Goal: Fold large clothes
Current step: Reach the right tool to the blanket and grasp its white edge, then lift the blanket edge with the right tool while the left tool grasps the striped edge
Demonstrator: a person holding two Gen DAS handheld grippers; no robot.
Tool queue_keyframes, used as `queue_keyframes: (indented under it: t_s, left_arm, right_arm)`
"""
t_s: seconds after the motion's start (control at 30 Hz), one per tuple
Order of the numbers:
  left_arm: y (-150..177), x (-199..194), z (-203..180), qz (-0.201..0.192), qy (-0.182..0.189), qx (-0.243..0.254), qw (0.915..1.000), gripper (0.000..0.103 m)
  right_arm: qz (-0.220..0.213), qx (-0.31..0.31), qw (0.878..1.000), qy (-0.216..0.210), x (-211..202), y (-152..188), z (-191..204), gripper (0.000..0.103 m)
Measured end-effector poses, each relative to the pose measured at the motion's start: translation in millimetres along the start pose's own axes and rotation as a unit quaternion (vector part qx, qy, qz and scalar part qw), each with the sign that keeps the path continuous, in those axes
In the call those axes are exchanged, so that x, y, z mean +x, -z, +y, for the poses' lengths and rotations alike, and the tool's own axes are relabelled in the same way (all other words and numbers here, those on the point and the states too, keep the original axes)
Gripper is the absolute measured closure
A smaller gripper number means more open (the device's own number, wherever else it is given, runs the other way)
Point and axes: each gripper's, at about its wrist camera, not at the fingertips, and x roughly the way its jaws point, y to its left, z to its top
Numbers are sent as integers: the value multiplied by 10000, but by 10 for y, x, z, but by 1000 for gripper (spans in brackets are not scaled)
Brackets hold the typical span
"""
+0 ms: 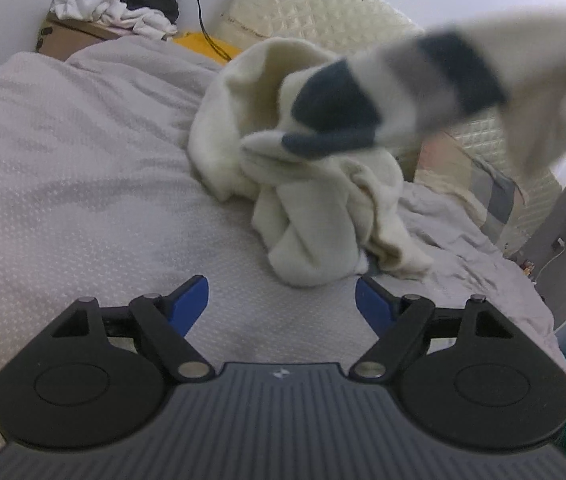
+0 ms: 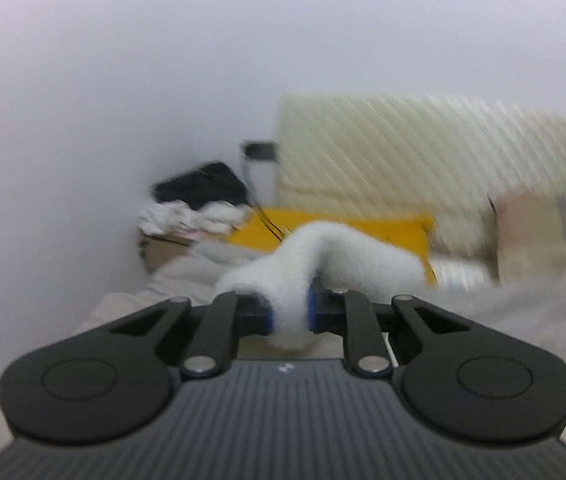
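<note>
**Trainee:** Which step is in hand?

**Instructor:** Judged from the scene, the opening step: raising the garment clear of the bed so it can be spread out. Nothing is folded yet. The cream sweater (image 1: 315,184) with dark and grey bands lies bunched on the grey bedcover (image 1: 83,168), ahead of the headboard (image 1: 323,8). One part of it rises up and to the right in the left wrist view, blurred.

**Trainee:** State of the right gripper?

**Instructor:** The right gripper (image 2: 289,312) has its blue pads pressed on a fold of cream fleece, with only the thickness of the cloth between them. In its own view it points only slightly below level, toward the wall and the headboard.

**Trainee:** And the left gripper?

**Instructor:** The left gripper (image 1: 281,304) stands wide apart and holds nothing. It is low over the bedcover, angled down at the near end of the heap. The cloth lies just beyond its tips; whether one tip touches the heap cannot be told.

**Trainee:** What does the next move call for?

**Instructor:** Probably a second hold. The left gripper needs an edge, hem or shoulder of the sweater, not the middle of the bunch, so both hands can stretch it flat. Avoid catching the bedcover with it.
</note>
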Motion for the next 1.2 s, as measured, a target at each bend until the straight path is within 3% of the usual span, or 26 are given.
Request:
queue_keyframes:
  t_s: [0.2,0.37,0.47,0.6,0.87,0.97,1.07,1.2]
  left_arm:
    - [-15,-278,7,-194,132,-154,9996,19]
    - [46,-471,-47,-136,302,-143,9993,19]
    - [157,-532,-92,18,381,-90,9992,19]
    - [292,-544,-132,206,385,41,9990,19]
    - [433,-360,-96,589,247,82,9979,19]
    - [432,-271,-21,721,239,-73,9971,19]
    - [433,-223,61,768,222,-265,9965,19]
    - [405,-227,132,642,215,-518,9964,19]
  right_arm:
    - [-368,-684,9958,-479,-425,-653,776,85]
    - [-214,-928,9904,-997,-524,-789,1449,85]
    - [140,-1138,9878,-1056,-301,-594,1812,85]
    - [797,-728,9870,-1188,197,-147,2017,84]
    - [1954,163,9754,-1007,995,446,1922,79]
    - [2093,175,9720,-1055,905,593,2004,68]
    - [2165,422,9680,-1199,803,680,1955,41]
    - [1862,788,9696,-1376,382,733,1717,36]
